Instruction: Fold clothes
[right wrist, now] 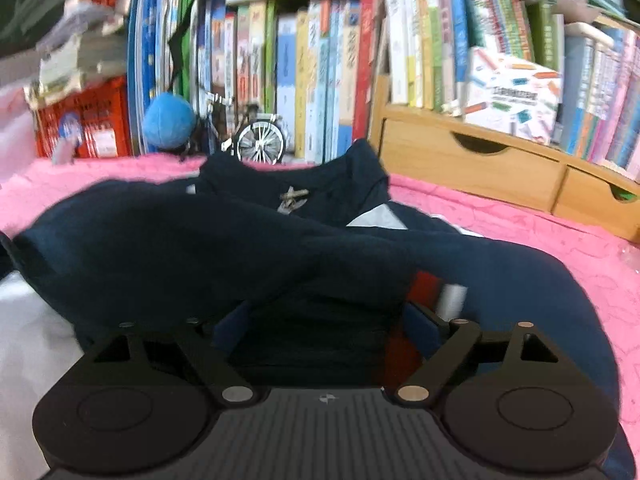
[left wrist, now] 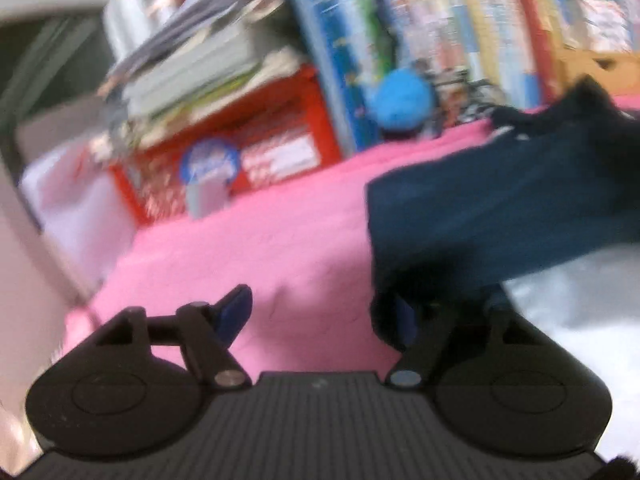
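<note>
A navy garment with a white panel and a small emblem lies bunched on the pink blanket. One of its sleeves is folded across the body. My right gripper stands open low over its near edge. Dark cloth lies loosely between and over the blue fingertips, which do not press on it. In the blurred left wrist view the same garment fills the right side. My left gripper is open over bare pink blanket. Its left finger is free, and the garment's corner covers the right one.
Rows of books stand at the back, with a blue plush ball and a model bicycle in front. A red crate under stacked papers stands at the left. Wooden drawers stand at the right. White bedding lies beside the blanket.
</note>
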Tool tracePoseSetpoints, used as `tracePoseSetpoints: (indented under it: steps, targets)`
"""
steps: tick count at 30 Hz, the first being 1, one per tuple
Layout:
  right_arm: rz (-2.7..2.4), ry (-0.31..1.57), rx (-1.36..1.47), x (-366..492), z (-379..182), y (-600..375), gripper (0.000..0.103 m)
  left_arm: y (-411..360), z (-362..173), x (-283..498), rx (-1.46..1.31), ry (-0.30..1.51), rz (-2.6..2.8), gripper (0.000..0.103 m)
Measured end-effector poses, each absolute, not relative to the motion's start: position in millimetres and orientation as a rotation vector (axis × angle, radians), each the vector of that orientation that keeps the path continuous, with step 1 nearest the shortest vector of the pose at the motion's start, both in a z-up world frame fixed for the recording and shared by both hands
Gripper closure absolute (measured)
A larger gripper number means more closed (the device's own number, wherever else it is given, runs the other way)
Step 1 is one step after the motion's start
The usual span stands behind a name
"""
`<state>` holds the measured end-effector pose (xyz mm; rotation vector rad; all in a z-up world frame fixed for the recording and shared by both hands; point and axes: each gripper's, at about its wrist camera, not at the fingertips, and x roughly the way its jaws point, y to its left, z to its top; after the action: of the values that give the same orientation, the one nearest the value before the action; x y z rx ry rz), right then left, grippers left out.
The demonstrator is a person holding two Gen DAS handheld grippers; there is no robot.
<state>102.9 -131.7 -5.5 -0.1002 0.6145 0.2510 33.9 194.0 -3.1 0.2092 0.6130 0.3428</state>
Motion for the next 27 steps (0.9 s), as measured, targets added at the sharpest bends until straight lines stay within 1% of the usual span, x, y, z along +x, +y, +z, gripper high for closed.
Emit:
tracePoseSetpoints:
  steps: [3,6,10,11,14,15,17,18,19,20,21,22,23,24,26,27]
  targets:
    - [0.263,0.598,-0.002,90,7,-159,0.013,204,-4,30,0.147,0.639,0.344,0.029]
    - [0.193,0.605,0.056,92,12,-185,0.012,206,-4,29,0.108,0.645,0.347,0.027]
    - [0.044,0.640,0.010,105,-2,-201,0.012,206,-4,18,0.077,0.645,0.349,0.027]
    - [0.050,0.640,0.039,106,-3,-205,0.012,206,-5,18,0.079,0.644,0.348,0.027]
    - [0.136,0.641,0.151,109,-1,-212,0.013,204,-5,17,0.101,0.644,0.354,0.027]
    - [0.183,0.650,0.200,112,-1,-213,0.018,202,-5,17,0.112,0.643,0.357,0.027]
    - [0.205,0.696,0.277,123,-5,-214,0.021,199,-6,18,0.130,0.641,0.363,0.027]
    - [0.209,0.709,0.303,127,-7,-214,0.029,199,-6,18,0.133,0.640,0.364,0.027]
    - [0.212,0.722,0.329,131,-10,-215,0.035,199,-6,18,0.134,0.640,0.364,0.027]
    - [0.237,0.733,0.358,132,-10,-214,0.044,199,-6,18,0.132,0.640,0.363,0.027]
    - [0.264,0.743,0.388,133,-10,-214,0.051,200,-6,18,0.128,0.641,0.362,0.027]
    - [0.291,0.754,0.418,134,-11,-213,0.053,200,-6,18,0.126,0.641,0.361,0.027]
    - [0.282,0.757,0.404,135,-9,-210,0.063,200,-6,18,0.125,0.641,0.361,0.027]
    - [0.270,0.760,0.385,137,-7,-208,0.078,200,-6,18,0.126,0.641,0.361,0.027]
    - [0.246,0.765,0.347,140,-4,-202,0.085,199,-6,18,0.134,0.640,0.356,0.027]
    - [0.205,0.719,0.275,142,2,-199,0.087,198,-6,18,0.138,0.639,0.353,0.027]
